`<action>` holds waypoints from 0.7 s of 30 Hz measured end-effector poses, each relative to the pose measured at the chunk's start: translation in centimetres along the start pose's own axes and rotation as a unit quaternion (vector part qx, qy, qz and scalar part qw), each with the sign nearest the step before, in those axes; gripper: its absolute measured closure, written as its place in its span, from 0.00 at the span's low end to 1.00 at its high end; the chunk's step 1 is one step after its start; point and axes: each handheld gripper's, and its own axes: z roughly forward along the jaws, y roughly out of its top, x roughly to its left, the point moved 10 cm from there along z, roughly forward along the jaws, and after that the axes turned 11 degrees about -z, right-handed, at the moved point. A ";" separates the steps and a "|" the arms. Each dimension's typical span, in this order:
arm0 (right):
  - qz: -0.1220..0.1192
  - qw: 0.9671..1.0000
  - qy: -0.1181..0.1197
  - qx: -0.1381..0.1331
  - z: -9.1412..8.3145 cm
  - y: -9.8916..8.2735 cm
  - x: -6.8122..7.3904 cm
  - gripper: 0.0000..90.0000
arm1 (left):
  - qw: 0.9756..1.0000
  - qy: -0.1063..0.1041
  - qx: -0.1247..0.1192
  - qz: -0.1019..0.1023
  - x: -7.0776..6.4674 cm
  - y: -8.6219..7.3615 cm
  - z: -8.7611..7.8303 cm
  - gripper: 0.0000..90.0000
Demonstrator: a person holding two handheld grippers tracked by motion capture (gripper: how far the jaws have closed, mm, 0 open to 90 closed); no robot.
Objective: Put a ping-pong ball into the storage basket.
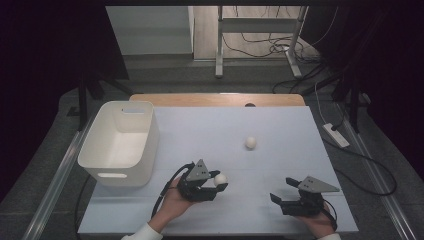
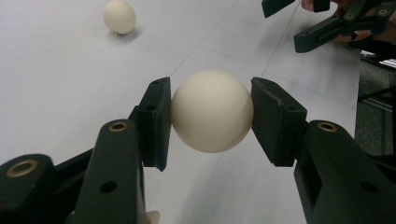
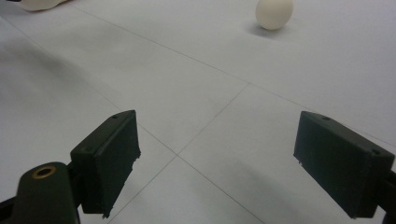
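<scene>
A cream ball (image 2: 211, 111) is pinched between both jaws of the left gripper (image 1: 214, 184), near the table's (image 1: 280, 125) front middle. Farther right lies a second ball (image 1: 250, 142). The right gripper (image 3: 233, 163) is spread, holding nothing. A white bin (image 1: 137, 150) stands far left.

The left tool (image 1: 216, 183) is held low in the left hand (image 1: 172, 202), its jaws clamped on a white ball (image 2: 211, 111). The right tool (image 1: 283, 192) is held level in the right hand (image 1: 320, 222), jaws spread wide with nothing between them.

Bin (image 1: 120, 142) at table (image 1: 280, 125) left, one ball (image 1: 250, 142) mid-table — another (image 1: 220, 179) nearer, between the left gripper (image 1: 216, 182) jaws.
</scene>
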 end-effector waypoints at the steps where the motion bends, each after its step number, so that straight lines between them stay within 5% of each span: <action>1: 0.000 1.000 0.000 0.000 0.0 0.0 0.0 0.16 | 1.000 0.000 -0.001 0.000 0.0 0.0 -0.1 0.57; 21: 0.000 1.000 -0.001 -0.001 -0.1 0.1 -0.1 0.16 | 0.999 0.015 -0.035 -0.002 0.6 1.2 -2.0 0.57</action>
